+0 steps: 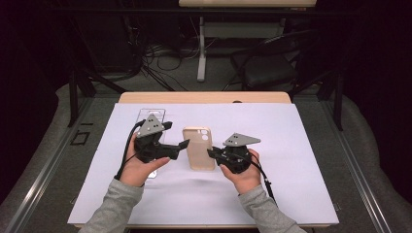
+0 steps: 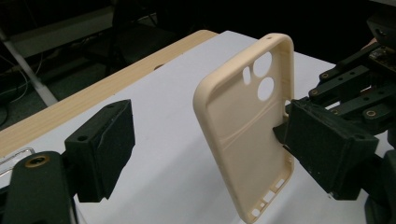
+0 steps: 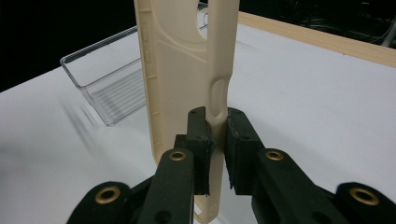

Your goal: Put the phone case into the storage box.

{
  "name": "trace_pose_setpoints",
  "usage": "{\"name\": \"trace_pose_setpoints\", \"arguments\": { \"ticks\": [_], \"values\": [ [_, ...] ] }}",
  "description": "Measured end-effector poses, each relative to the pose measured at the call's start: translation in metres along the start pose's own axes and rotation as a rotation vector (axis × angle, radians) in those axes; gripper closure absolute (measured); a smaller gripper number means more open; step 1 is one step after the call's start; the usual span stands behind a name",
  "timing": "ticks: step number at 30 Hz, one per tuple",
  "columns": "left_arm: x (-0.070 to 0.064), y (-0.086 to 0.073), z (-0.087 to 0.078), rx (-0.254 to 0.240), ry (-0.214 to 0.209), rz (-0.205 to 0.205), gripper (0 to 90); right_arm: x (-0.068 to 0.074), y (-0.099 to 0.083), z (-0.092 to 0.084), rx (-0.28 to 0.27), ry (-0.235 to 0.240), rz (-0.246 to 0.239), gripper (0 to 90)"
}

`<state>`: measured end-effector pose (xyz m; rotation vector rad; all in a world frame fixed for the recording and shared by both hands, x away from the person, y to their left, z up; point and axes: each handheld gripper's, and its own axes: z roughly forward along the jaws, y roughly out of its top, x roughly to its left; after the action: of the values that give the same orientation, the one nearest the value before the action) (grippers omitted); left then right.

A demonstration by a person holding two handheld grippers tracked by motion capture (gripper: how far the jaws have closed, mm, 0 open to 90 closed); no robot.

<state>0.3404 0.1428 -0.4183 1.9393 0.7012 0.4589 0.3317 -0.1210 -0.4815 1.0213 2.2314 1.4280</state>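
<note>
No legible text, label, brand, number or sign in any view. Checked the cream phone case (image 2: 243,135), the clear tray (image 3: 109,86) and the white sheet (image 1: 291,160) on the desk: all surfaces plain.

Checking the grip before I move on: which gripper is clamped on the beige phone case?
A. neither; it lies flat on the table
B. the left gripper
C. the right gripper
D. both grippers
C: the right gripper pinches the phone case by one side rim; the left gripper is open.
</note>
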Motion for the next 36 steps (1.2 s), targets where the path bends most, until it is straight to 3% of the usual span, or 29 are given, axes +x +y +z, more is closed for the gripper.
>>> {"name": "trace_pose_setpoints", "arguments": {
  "ticks": [9, 17, 28, 36],
  "values": [
    [-0.004, 0.0, 0.0, -0.003, 0.029, 0.038, 25.8, 0.001, 0.0, 0.001, 0.008, -0.003, -0.003, 81.3],
    [-0.003, -0.002, 0.001, 0.007, 0.052, 0.07, 41.4, 0.004, 0.0, 0.002, 0.011, 0.005, -0.01, 81.3],
    [-0.009, -0.002, 0.004, 0.037, 0.1, 0.146, 46.5, 0.007, 0.0, 0.003, 0.014, 0.008, -0.02, 81.3],
    [-0.012, -0.003, 0.005, 0.067, 0.102, 0.158, 51.1, 0.008, -0.001, 0.004, 0.023, 0.01, -0.029, 81.3]
  ]
}}
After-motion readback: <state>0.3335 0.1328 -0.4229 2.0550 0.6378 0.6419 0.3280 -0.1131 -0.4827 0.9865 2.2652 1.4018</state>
